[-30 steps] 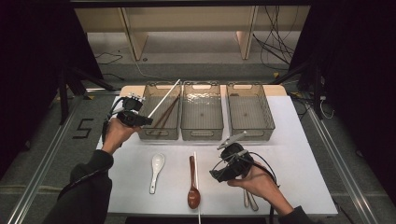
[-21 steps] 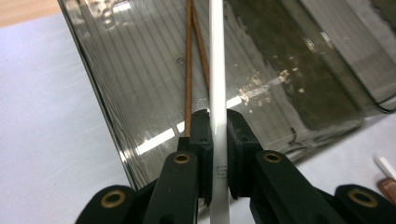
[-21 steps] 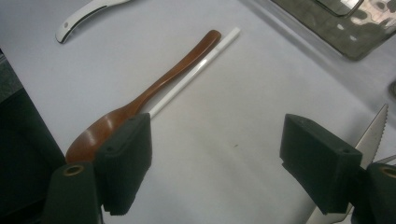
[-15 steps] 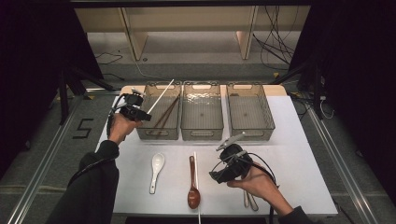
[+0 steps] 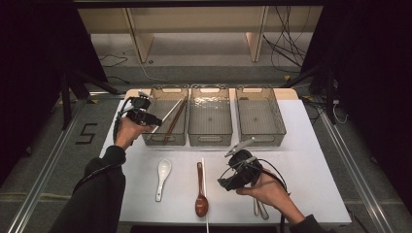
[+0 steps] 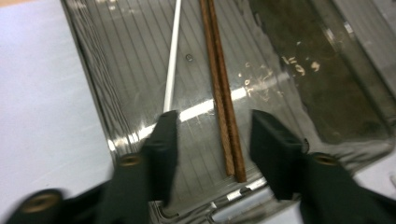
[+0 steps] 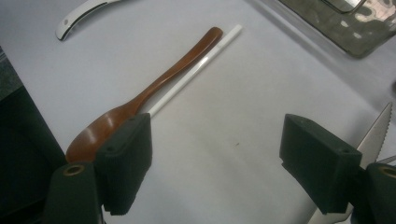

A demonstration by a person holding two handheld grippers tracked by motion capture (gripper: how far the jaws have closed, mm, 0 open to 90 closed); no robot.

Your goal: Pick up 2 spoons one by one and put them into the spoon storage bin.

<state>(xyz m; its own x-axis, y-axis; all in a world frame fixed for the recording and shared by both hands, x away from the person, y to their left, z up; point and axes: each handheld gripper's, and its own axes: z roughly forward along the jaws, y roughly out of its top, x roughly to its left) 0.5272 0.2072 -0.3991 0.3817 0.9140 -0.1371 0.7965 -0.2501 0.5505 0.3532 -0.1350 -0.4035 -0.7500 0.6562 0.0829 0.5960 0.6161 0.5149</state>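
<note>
My left gripper (image 5: 154, 120) hovers over the near left corner of the leftmost clear bin (image 5: 165, 138), jaws open (image 6: 212, 140). Inside that bin (image 6: 327, 70) lie a white chopstick (image 6: 172, 70) (image 5: 168, 115) and a pair of brown chopsticks (image 6: 223, 93) (image 5: 175, 122); the white one's near end lies by my left jaw tip. My right gripper (image 5: 224, 183) (image 7: 224, 161) is held open low over the bare table. To its left, a brown wooden spoon (image 7: 154, 100) (image 5: 200, 191) and a second white chopstick (image 7: 201, 67) (image 5: 204, 182) lie side by side.
A white ceramic spoon (image 5: 163, 177) (image 7: 81, 16) lies left of the brown spoon. Metal cutlery (image 5: 258, 208), including a serrated knife (image 7: 373, 135), lies under my right hand. Two more clear bins (image 5: 210, 138) (image 5: 260, 138) stand in a row right of the first.
The white chopstick, earlier held up at a slant by my left gripper above the bin, now lies in the bin with the jaws open. The right gripper has stayed put.
</note>
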